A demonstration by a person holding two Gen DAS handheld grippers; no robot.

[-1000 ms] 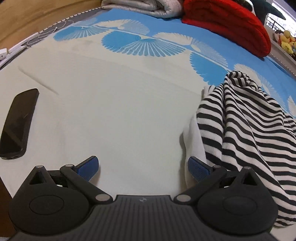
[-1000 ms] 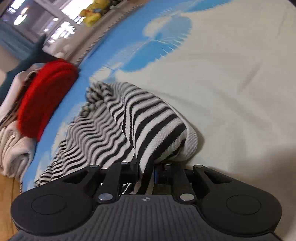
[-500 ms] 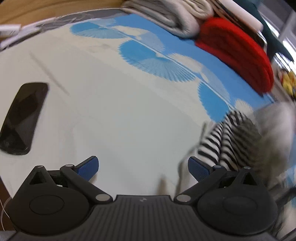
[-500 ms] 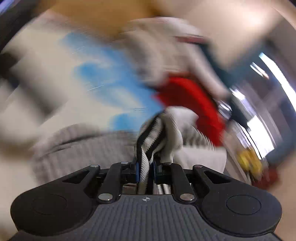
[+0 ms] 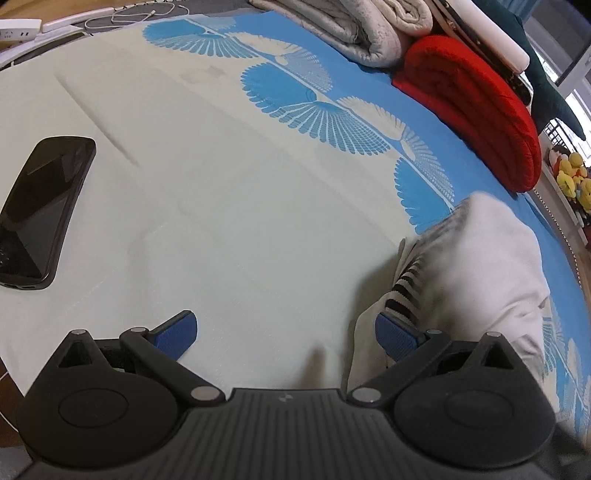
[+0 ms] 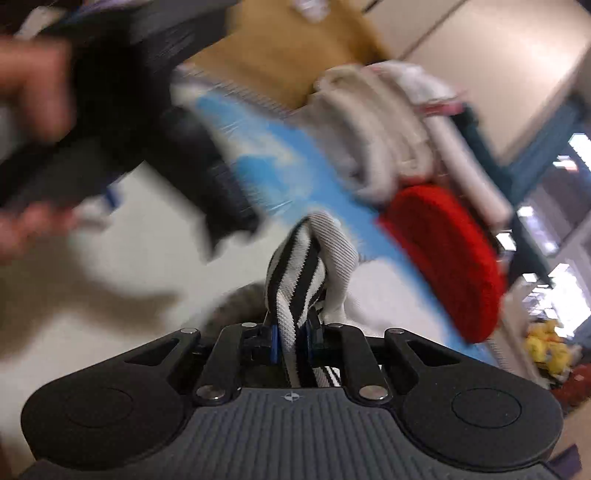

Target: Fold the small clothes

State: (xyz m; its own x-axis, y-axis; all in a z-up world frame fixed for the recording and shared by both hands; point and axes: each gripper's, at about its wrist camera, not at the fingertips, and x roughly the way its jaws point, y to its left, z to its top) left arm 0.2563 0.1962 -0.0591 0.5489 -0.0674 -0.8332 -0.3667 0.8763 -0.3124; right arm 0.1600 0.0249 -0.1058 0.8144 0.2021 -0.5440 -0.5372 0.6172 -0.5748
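The work surface is a bed covered by a cream sheet with a blue fan-patterned border along its far side. Nearest my left-wrist camera, I see the left gripper with its blue-padded fingers spread wide, holding nothing above the bare sheet; its right pad sits just beside the striped garment, which is bunched at the right, pale inner face outward, black-and-white stripes showing along its near edge, partly motion-blurred. To the left, a black phone lies flat on the sheet, well apart from the garment. Farther back, a rolled red blanket rests beside a stack of folded grey-white blankets; yellow plush toys appear beyond the bed's right edge. In my right-wrist view, the right gripper is pinched closed on a fold of the striped garment, which rises between its pads. Behind it, the scene is blurred; I make out the red blanket and the other handset at upper left.
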